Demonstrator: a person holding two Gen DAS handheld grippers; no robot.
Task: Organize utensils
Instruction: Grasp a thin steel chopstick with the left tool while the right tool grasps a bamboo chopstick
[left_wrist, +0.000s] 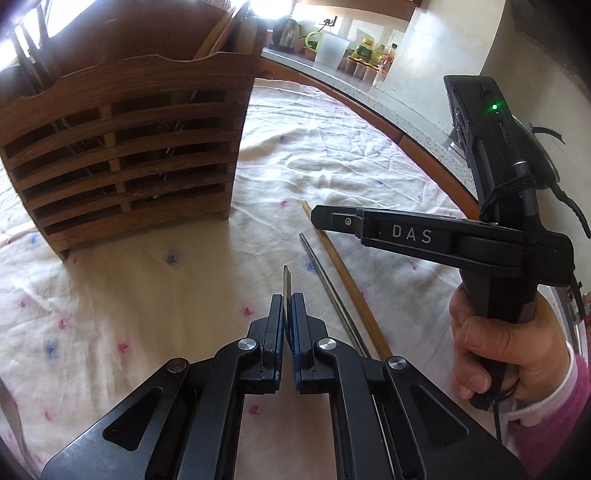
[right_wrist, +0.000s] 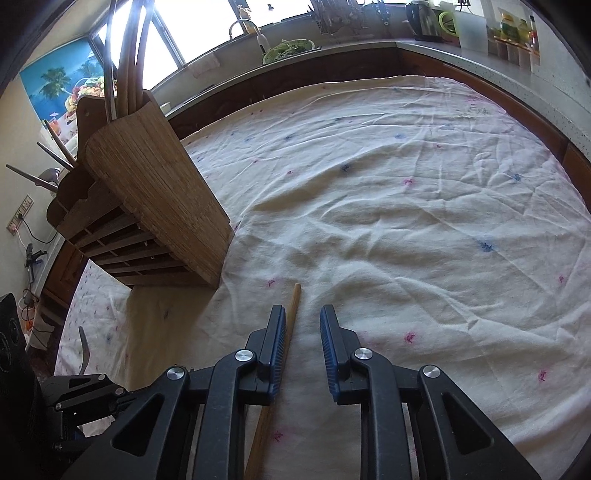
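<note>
The left gripper (left_wrist: 287, 306) has its fingers pressed tight on a metal fork (left_wrist: 287, 280), whose tines stick up just past the pads. It is held edge-on, a little above the white cloth (left_wrist: 332, 147) with small pink and blue marks that covers the counter.

To its right lie a wooden chopstick (left_wrist: 343, 273) and a thin metal chopstick (left_wrist: 332, 291), side by side on the cloth and pointing away toward the far edge.

The right gripper (right_wrist: 303, 347), gripped by a hand (left_wrist: 495, 347) in a pink sleeve, is lowered over the wooden chopstick. Its fingers are spread a little; the stick runs just inside the left finger (right_wrist: 275, 347), and I cannot tell whether the pad touches it. The other finger stands clear.

A slatted wooden holder (left_wrist: 122, 155) stands on the cloth beyond and to the left, with several long utensils already upright in it.
</note>
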